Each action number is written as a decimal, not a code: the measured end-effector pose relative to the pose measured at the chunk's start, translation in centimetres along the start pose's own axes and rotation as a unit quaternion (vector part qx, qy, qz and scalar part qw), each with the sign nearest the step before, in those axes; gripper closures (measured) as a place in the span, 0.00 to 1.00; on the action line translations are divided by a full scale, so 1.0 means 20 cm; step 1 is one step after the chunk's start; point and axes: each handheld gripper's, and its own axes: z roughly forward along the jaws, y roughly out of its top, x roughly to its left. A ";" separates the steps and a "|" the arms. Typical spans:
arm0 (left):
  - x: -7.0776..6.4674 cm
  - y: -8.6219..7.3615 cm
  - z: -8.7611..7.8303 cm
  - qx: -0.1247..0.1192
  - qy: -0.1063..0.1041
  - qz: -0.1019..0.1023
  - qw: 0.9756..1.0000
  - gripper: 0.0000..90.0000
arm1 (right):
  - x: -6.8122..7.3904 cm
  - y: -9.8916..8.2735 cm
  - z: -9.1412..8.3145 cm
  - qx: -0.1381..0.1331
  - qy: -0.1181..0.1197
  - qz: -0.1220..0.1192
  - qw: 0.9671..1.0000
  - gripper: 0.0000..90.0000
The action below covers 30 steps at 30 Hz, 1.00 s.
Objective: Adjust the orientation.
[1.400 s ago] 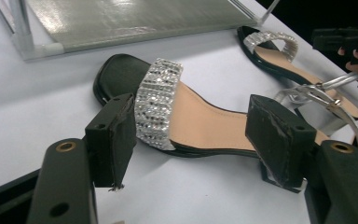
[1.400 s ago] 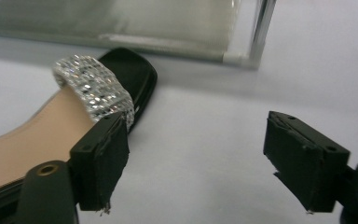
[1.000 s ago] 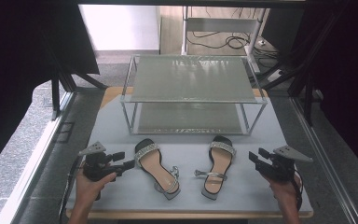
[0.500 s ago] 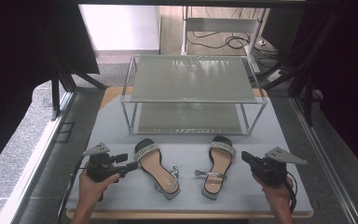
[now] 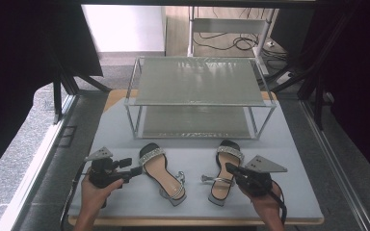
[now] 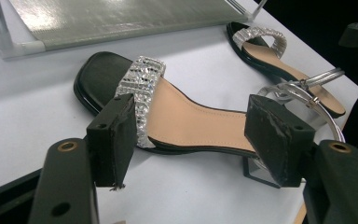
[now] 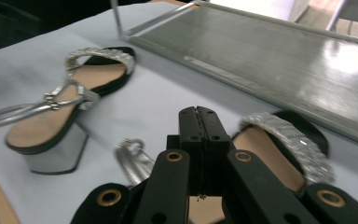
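Left gripper point(image 5: 136, 172) jaws apart beside left sandal's point(image 5: 162, 175) instep, nothing pinched; right gripper point(image 5: 231, 168) jaws together, empty, over right sandal's point(image 5: 224, 171) footbed; best spread right jaws, then each bite a sole edge squarely before lifting toward rack point(image 5: 200, 99) beyond.

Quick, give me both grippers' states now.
Left gripper: open, holding nothing, beside the left sandal.
Right gripper: closed, nothing between its jaws, over the right sandal.

The high view looks forward and down from above the table point(image 5: 296, 202). Both gripper views sit low and near, sharing the sandal point(image 6: 177, 116) at seven o'clock.
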 end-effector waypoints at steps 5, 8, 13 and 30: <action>-0.01 0.00 0.03 0.022 -0.008 0.003 1.000 0.38 | 0.12 0.03 0.05 0.009 0.024 -0.025 0.999 1.00; -0.01 -0.01 0.04 0.026 -0.007 0.004 1.000 0.37 | 0.18 0.03 0.08 0.015 0.039 -0.036 0.998 1.00; -0.01 0.00 0.03 0.016 -0.005 0.000 1.000 0.38 | 0.25 0.02 0.11 0.026 0.063 -0.050 0.996 1.00; -0.02 0.00 0.04 0.023 -0.012 0.005 1.000 0.38 | 0.41 -0.05 0.29 0.091 0.101 -0.075 0.988 1.00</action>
